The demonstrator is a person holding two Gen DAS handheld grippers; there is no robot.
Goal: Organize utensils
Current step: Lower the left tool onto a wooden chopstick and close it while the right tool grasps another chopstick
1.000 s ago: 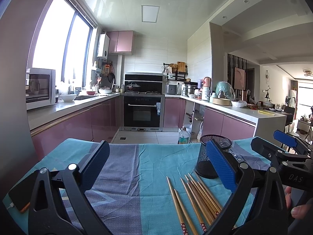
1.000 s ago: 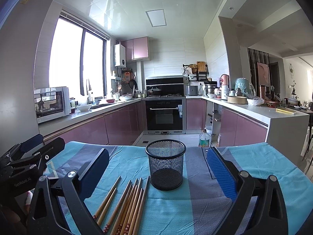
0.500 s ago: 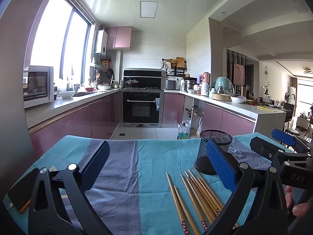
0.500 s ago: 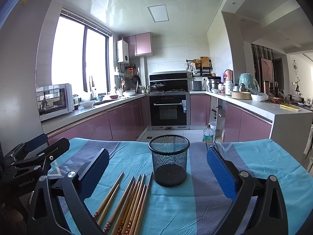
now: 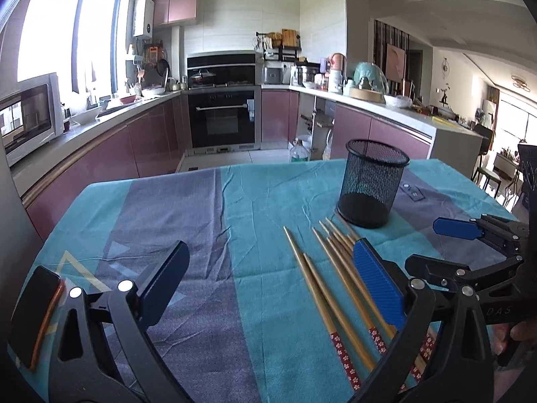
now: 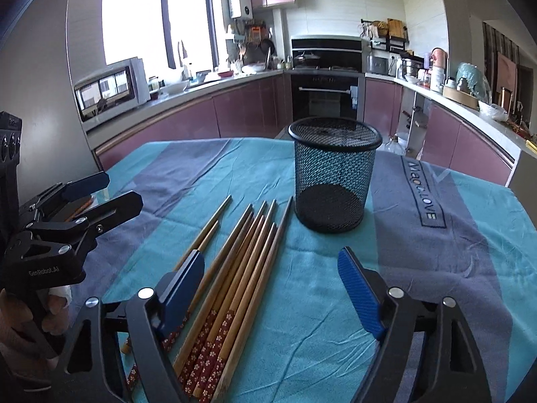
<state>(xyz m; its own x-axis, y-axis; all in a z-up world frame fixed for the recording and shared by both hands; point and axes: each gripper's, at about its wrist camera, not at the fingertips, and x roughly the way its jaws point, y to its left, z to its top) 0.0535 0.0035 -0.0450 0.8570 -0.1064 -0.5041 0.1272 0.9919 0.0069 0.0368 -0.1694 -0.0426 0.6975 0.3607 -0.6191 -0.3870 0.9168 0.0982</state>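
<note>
Left wrist view: the left claw (image 5: 268, 285) hangs wide open above the cloth-covered tabletop (image 5: 208, 235), gripping nothing; its right pad hovers over the wooden chopsticks (image 5: 335, 285), which lie loose in a fanned row near the tabletop's near edge. The black mesh cup (image 5: 372, 184) stands upright just beyond the chopstick tips. A phone (image 5: 33, 319) lies at the near left corner. The right claw (image 5: 446, 245) shows at the right edge.

Right wrist view: the right claw (image 6: 278, 292), its jaws closing but not yet clenched, straddles the chopsticks (image 6: 241, 268) with the pads apart; I cannot tell whether the left pad touches them. The mesh cup (image 6: 335, 181) stands empty beyond, toward the tabletop's (image 6: 436, 252) middle. The left claw (image 6: 97, 191) shows at the left.
</note>
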